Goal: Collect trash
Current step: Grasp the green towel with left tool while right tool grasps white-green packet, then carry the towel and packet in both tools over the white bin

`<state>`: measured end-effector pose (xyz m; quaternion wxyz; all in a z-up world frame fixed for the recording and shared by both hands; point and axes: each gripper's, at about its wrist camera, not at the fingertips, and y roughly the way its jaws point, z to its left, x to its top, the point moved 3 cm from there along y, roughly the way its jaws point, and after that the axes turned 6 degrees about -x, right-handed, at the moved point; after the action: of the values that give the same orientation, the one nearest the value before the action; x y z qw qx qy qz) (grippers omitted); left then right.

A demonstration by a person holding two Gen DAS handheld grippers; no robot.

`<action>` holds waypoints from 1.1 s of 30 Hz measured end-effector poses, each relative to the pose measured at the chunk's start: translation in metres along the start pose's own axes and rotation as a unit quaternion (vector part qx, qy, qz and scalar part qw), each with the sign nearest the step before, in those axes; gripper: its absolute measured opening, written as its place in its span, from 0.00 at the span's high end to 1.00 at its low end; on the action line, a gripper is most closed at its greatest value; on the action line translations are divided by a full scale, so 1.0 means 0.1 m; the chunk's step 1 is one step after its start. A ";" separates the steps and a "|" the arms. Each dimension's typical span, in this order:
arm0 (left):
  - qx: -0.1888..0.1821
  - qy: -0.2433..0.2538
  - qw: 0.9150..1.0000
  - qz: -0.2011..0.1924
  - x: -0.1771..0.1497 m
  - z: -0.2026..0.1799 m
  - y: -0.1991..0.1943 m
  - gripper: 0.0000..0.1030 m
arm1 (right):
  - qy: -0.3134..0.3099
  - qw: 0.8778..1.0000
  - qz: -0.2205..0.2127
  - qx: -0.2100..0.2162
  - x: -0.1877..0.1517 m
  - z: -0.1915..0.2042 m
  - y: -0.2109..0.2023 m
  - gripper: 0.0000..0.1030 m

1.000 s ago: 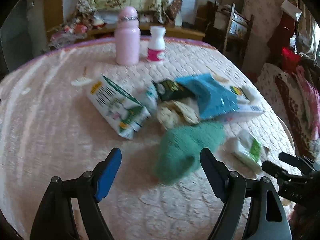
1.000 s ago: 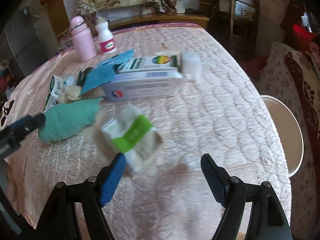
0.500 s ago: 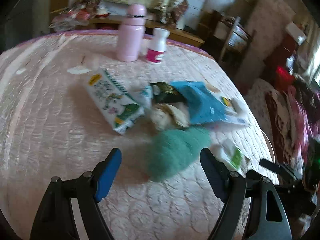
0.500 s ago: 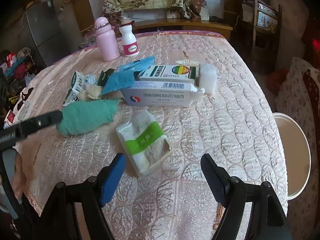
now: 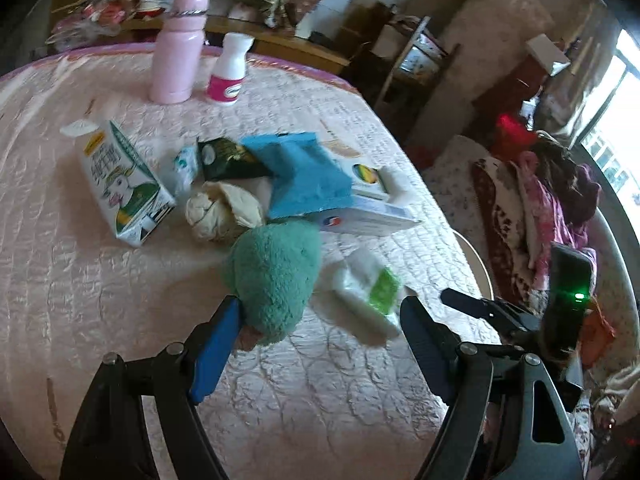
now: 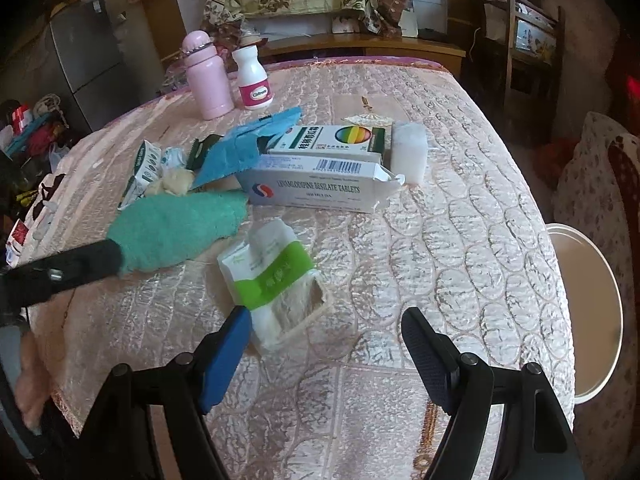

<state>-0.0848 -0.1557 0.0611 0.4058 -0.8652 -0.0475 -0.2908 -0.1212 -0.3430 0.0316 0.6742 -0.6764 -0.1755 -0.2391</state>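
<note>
Both tongs gape wide over the quilted table (image 6: pixel 460 208), gripping nothing. The left tongs (image 5: pixel 316 320) have a green sock (image 5: pixel 276 276) against their blue finger (image 5: pixel 214 354). The right tongs (image 6: pixel 326 334) hover with a green-banded tissue pack (image 6: pixel 276 280) just ahead of their blue finger. Past the sock lie a pill box (image 6: pixel 312 188), a milk carton (image 5: pixel 120 184) and a pink bottle (image 5: pixel 178 48).

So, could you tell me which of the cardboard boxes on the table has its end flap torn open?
The blue-and-white tablets box in front; its right end gapes open, while the rainbow-logo box behind it looks closed.
</note>
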 end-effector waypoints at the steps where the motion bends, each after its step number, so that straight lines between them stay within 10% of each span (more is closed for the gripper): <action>1: 0.002 0.001 1.000 0.000 0.01 0.01 -0.02 0.21 | -0.002 1.000 0.000 0.001 0.00 0.00 0.01 0.22; 15: 0.125 0.079 0.989 -0.004 0.11 0.27 -0.07 0.21 | -0.070 0.997 0.009 -0.005 0.15 0.34 0.33 0.23; 18: 0.142 0.116 0.983 0.003 0.15 0.20 0.08 0.21 | -0.060 0.998 -0.005 0.000 0.11 0.29 0.26 0.48; 27: 0.140 0.138 0.979 0.058 0.17 0.14 0.59 0.21 | -0.013 0.999 -0.032 -0.004 0.05 -0.06 -0.08 0.54; 29: 0.128 0.128 0.982 0.060 0.15 0.13 0.61 0.46 | -0.005 0.999 -0.037 -0.003 0.03 -0.13 -0.13 0.54; 33: 0.115 0.120 0.984 0.058 0.12 0.04 0.54 0.53 | 0.012 0.999 -0.043 -0.002 0.01 -0.24 -0.19 0.54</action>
<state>-0.0563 -0.1910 0.0292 0.5219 -0.7727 0.0190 -0.3609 -0.1331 -0.3668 0.0473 0.6638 -0.6666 -0.1966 -0.2763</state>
